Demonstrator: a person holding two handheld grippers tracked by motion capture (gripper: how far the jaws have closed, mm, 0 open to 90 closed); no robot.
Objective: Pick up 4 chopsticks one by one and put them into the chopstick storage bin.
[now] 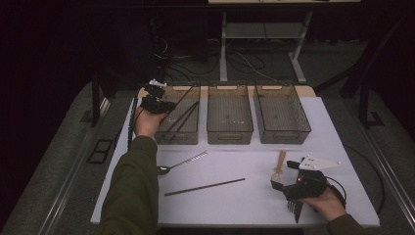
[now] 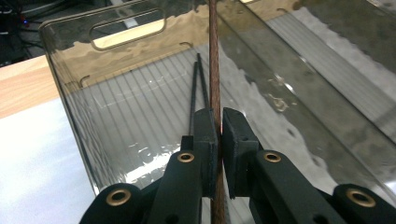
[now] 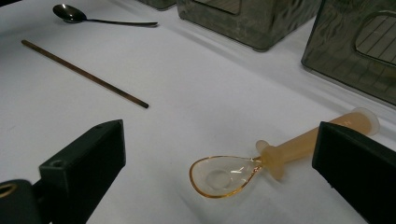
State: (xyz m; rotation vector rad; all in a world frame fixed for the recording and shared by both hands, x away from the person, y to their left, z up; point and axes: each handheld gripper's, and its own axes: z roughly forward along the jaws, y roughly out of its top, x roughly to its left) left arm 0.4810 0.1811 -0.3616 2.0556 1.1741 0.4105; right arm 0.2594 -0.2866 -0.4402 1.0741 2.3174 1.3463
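In the left gripper view my left gripper (image 2: 219, 121) is shut on a brown chopstick (image 2: 215, 70) that runs up over the left clear bin (image 2: 70, 42). Two black chopsticks (image 2: 195, 88) lie on that bin's ribbed floor. In the high view the left gripper (image 1: 164, 104) hangs over the left bin's (image 1: 180, 132) near-left corner. My right gripper (image 1: 285, 175) rests near the table's front right. Its jaws stand wide apart around the bowl of an amber plastic spoon (image 1: 281, 159). In the right gripper view the amber spoon (image 3: 224, 175) lies flat between the open gripper (image 3: 219, 144) jaws, untouched.
A metal spoon (image 1: 181, 163) and a second brown chopstick (image 1: 204, 187) lie on the white table (image 1: 244, 205) left of centre. The middle bin (image 1: 230, 132) and right bin (image 1: 281, 134) stand at the back. A dark fork-like thing (image 1: 295, 209) lies under my right hand.
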